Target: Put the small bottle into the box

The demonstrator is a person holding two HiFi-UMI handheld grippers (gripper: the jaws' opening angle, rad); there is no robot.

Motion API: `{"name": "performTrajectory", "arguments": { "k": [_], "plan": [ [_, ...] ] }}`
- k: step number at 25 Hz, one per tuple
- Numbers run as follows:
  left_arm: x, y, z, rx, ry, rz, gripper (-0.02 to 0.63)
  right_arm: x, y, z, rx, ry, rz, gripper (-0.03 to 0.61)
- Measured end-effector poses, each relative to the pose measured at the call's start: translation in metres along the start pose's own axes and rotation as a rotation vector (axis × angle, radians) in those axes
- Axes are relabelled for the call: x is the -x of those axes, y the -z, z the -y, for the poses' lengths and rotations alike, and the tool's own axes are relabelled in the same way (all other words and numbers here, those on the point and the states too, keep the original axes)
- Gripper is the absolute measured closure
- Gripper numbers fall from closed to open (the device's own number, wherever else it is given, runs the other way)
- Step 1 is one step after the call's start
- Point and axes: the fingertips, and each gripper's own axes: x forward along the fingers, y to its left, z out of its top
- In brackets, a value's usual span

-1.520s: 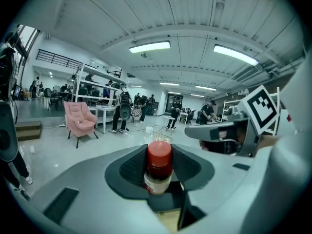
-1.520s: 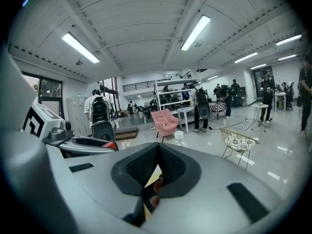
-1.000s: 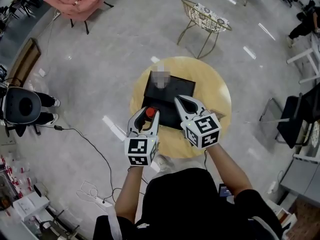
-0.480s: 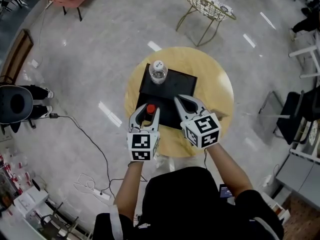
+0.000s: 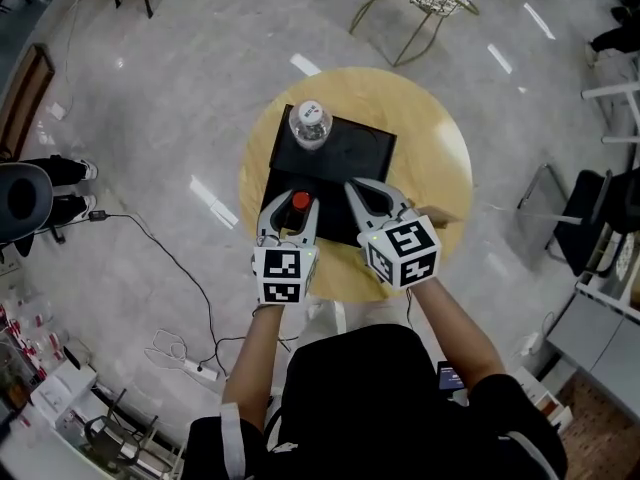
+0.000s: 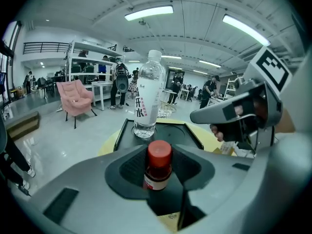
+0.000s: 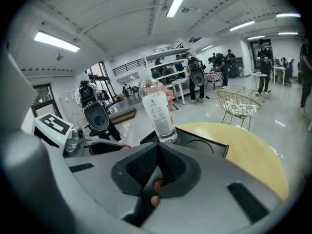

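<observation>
We are finding the left gripper (image 5: 289, 206) clamping the small bottle (image 5: 300, 202) by its body, red cap upward. The head view is placing this bottle over the near left edge of the black box (image 5: 385, 146), which is sitting on the round yellow table (image 5: 435, 118). That view is not showing the grip itself. The left gripper view is supplying it: both pads are pressing the bottle's sides, the dark contents and pale label showing below the cap. The bottle's base is hiding behind the jaws, so we cannot tell whether it is touching the box.

The right gripper (image 5: 354, 186) is hovering just beside, over the box's near edge. Only its own view is confirming the jaws together, nothing between them.

A tall clear water bottle (image 5: 310, 124) is standing upright in the box's far left corner.
</observation>
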Motion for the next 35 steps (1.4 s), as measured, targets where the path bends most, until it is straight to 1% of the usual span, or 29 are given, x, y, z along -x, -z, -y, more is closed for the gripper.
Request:
{"name": "performTrajectory", "arguments": {
  "k": [4,8,17,30,35],
  "plan": [
    [-0.012,0.009,0.001,-0.044,-0.008,-0.018,0.463,-0.005,0.011,0.005,-0.012,0.0,-0.021,0.578],
    [-0.02,0.016,0.001,-0.039,0.0,-0.023,0.463,-0.007,0.023,0.007,-0.019,-0.002,-0.043,0.578],
    [-0.035,0.025,-0.002,-0.051,-0.022,-0.016,0.463,-0.013,0.042,0.015,-0.037,-0.005,-0.082,0.578],
    [-0.035,0.025,0.0,-0.103,-0.023,0.02,0.463,-0.018,0.045,0.013,-0.045,-0.012,-0.095,0.578],
    [-0.038,0.034,0.005,-0.1,-0.025,0.031,0.463,-0.017,0.051,0.014,-0.047,-0.01,-0.102,0.578]
  ]
}}
